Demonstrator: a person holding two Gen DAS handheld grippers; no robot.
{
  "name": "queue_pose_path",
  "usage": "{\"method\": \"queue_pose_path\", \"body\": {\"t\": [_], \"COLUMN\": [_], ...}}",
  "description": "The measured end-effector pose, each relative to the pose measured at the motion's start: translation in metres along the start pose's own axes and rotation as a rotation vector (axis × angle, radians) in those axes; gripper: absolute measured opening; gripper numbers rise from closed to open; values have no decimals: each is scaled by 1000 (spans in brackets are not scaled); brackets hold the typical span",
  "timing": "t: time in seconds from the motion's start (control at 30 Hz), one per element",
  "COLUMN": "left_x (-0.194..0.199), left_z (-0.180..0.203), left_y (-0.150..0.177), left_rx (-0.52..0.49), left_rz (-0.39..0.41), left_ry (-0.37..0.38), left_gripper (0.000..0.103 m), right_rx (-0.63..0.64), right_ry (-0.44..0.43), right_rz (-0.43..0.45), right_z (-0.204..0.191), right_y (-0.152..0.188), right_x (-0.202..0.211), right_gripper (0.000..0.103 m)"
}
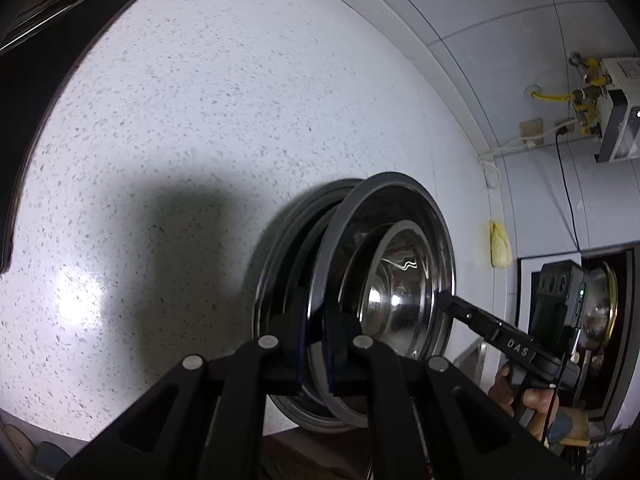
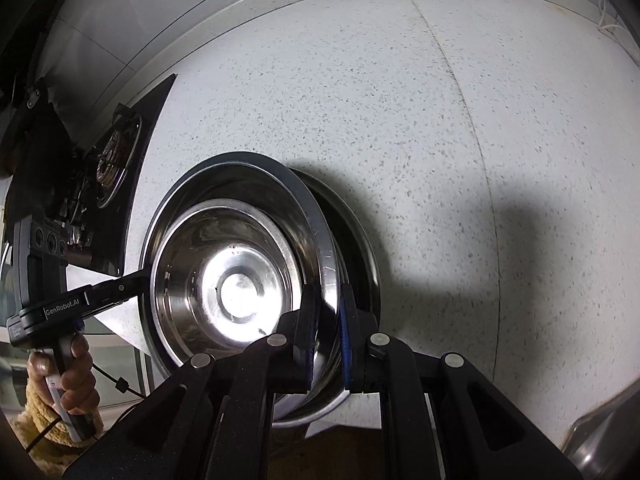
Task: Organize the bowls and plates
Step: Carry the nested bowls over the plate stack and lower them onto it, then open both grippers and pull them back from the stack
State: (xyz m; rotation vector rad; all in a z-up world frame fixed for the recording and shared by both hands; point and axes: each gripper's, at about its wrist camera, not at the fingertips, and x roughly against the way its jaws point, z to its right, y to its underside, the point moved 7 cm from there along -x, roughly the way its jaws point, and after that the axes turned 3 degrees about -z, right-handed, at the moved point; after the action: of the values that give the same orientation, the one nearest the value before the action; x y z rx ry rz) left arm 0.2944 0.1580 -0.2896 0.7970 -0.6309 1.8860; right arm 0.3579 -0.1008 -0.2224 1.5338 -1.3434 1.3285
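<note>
Both grippers, left gripper [image 1: 316,344] and right gripper [image 2: 326,344], pinch opposite rims of the steel bowl [image 2: 224,280].

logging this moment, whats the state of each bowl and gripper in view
upper steel bowl: upright, gripped by its rim on both sides, over the lower bowl
lower steel bowl: on the speckled countertop, directly under the upper bowl
left gripper: shut on the bowl's rim
right gripper: shut on the opposite rim

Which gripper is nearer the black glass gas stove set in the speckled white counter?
Left. The left gripper grips the rim of the shiny round steel dish on the side facing the black glass gas stove; the right gripper grips the opposite rim, farther from it.
</note>
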Motion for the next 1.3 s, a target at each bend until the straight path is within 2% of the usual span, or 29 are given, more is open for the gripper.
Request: {"method": "queue_pose_path", "body": {"t": [0.2, 0.5, 0.67, 0.77, 0.87, 1.0, 1.23, 1.3], "left_x": [3, 3, 1, -5, -6, -8, -8, -6], "left_z": [1, 3, 5, 3, 4, 4, 7, 8], "left_y": [-3, 2, 3, 3, 4, 0, -3, -4], "left_rx": [16, 46, 53, 63, 55, 39, -13, -26], "left_rz": [69, 132, 136, 110, 107, 95, 96, 102], "left_ry": [-21, -136, -165, -155, -157, -152, -197, -205], "left_gripper": [7, 9, 10, 10, 11, 11, 11, 12], "right_rx": [54, 125, 124, 105, 88, 75, 45, 35], "right_ry": [-30, -25, -41, -51, -42, -3, 11, 17], "right_rz": [38, 64, 64, 66, 72, 80, 87, 95], "right_z": [-2, -8, -7, -4, -3, -2, 1, 3], "right_y": [-2, -3, -4, -5, -3, -2, -2, -1], "right_x": [-2, -1, -1, 0, 1, 2, 4, 7], "right_gripper": [11, 12, 12, 12, 13, 18, 19, 23]}}
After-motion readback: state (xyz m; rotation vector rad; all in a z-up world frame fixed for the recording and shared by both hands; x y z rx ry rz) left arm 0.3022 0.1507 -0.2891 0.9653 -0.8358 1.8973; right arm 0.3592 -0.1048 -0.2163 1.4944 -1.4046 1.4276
